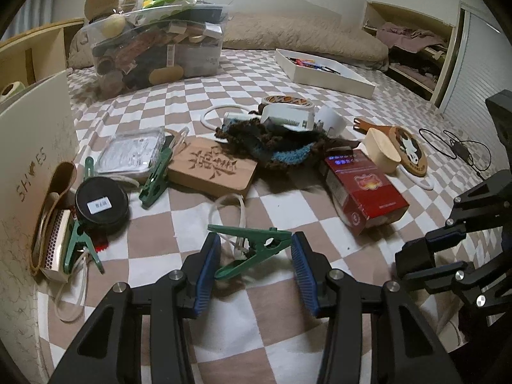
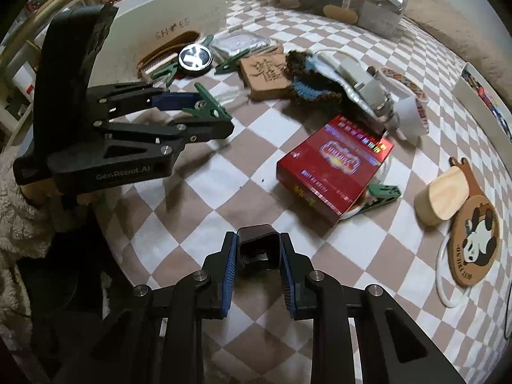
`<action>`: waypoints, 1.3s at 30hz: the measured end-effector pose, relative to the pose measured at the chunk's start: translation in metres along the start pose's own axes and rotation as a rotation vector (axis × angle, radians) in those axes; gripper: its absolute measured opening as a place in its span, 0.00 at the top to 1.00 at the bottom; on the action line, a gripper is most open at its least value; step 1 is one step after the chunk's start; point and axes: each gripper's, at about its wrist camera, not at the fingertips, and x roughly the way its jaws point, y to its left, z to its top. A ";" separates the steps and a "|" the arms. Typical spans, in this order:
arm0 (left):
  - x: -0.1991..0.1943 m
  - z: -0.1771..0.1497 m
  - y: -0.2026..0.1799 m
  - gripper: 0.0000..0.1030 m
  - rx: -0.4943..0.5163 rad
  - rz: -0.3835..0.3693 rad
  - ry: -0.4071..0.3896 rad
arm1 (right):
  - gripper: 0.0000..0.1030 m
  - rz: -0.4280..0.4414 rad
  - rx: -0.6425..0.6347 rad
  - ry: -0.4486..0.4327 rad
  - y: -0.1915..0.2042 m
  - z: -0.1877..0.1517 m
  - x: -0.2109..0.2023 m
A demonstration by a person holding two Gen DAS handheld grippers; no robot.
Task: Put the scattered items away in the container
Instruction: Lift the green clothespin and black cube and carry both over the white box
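Note:
My left gripper (image 1: pixel 255 247) is shut on a green plastic clip (image 1: pixel 256 241) that lies crosswise between its blue pads, just above the checkered bedspread (image 1: pixel 288 304). A whitish cord loop (image 1: pixel 228 211) trails from the clip. In the right wrist view my right gripper (image 2: pixel 258 244) is shut on a small dark square cup (image 2: pixel 259 249), with its open mouth facing the camera. The left gripper (image 2: pixel 208 112) shows there at the left with the same clip (image 2: pixel 208 108). A white box marked SHOES (image 1: pixel 35 147) stands at the left edge.
Scattered on the spread are a red carton (image 1: pixel 364 188), a carved wooden block (image 1: pixel 212 168), a black round tin (image 1: pixel 101 204), more green clips (image 1: pixel 155 179), a crocheted piece (image 1: pixel 281 140) and a panda board (image 1: pixel 411 150). At the back are a full clear bin (image 1: pixel 153 48) and a white tray (image 1: pixel 323 70).

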 end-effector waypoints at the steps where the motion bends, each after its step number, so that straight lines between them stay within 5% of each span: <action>1: -0.002 0.002 0.000 0.56 -0.001 -0.003 -0.005 | 0.75 -0.005 0.003 -0.012 -0.001 0.001 -0.004; 39: -0.123 0.081 -0.011 0.56 0.019 0.007 -0.271 | 0.75 -0.184 0.096 -0.432 -0.021 0.044 -0.141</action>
